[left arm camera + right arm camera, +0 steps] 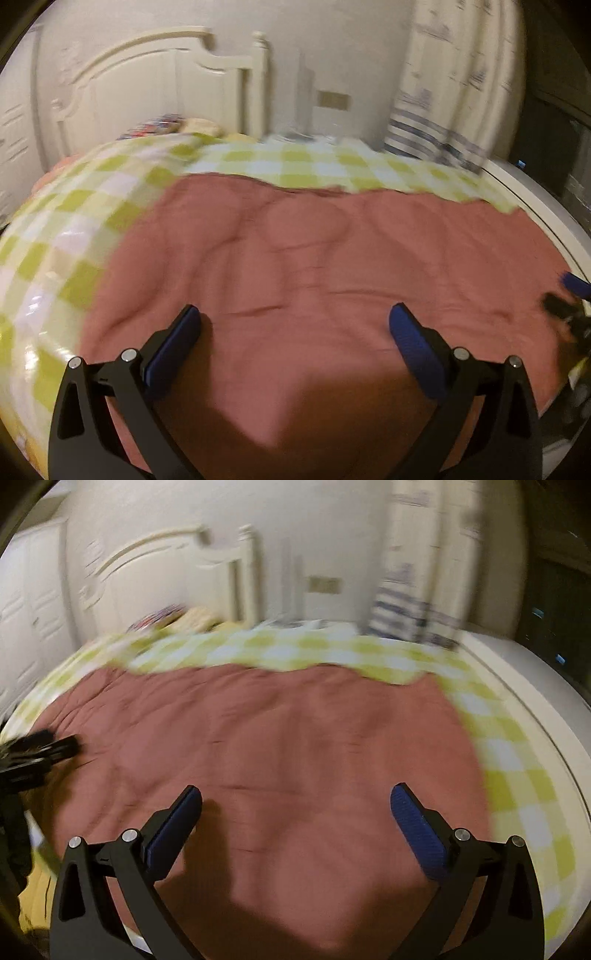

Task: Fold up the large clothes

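Left gripper point(294, 319) hangs over the near part of the pink garment point(314, 258), jaws spread wide, nothing between them. Right gripper point(295, 799) likewise: jaws wide apart, empty, above the same cloth. The garment lies spread flat, lightly creased, on the green-checked bedsheet point(74, 206). Beyond it stand the cream headboard point(147, 81) and a striped curtain point(443, 110). Both views blurred.

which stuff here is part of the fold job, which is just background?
Job:
- pink cloth spread flat on the bed
- left gripper, open, above it
- right gripper, open, above it

Background:
- green checked sheet under the cloth
- headboard
- curtain
- pillows by the headboard
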Available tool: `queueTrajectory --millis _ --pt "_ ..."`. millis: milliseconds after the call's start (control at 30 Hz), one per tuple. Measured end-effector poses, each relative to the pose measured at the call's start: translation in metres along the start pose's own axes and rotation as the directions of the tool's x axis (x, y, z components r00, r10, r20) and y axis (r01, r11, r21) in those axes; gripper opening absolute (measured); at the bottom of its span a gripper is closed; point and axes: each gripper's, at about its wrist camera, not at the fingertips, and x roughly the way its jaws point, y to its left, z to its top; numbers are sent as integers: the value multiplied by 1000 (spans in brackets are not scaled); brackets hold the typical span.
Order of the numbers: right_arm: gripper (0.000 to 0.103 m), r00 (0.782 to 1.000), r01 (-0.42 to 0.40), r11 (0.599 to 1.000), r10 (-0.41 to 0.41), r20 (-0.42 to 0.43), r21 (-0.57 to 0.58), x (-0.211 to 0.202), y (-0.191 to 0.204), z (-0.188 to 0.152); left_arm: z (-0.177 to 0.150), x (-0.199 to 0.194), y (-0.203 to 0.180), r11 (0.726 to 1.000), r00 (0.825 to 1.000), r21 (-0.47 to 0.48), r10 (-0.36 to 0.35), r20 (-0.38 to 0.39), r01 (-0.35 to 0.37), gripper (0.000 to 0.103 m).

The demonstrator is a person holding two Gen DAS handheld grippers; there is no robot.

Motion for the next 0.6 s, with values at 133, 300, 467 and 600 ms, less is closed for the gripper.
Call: queueTrajectory --millis 133,300,467,600 --pt "98 998 36 997 -32 -59 73 16 -43 -20 -5 11 30 999 999 -38 36 -18 -37 101" --pt "98 994 79 995 -75 -74 55 16 -34 -19 -4 11 23 996 995 -10 92 -28 -92 101" --pt "98 999 31 998 -33 42 51 -20 -10 -12 -6 -29 2 1000 999 -7 12 49 -12 101" --pt "98 996 -54 995 60 60 -86 -29 36 -17 -21 -36 -53 983 998 184 -27 65 14 101"
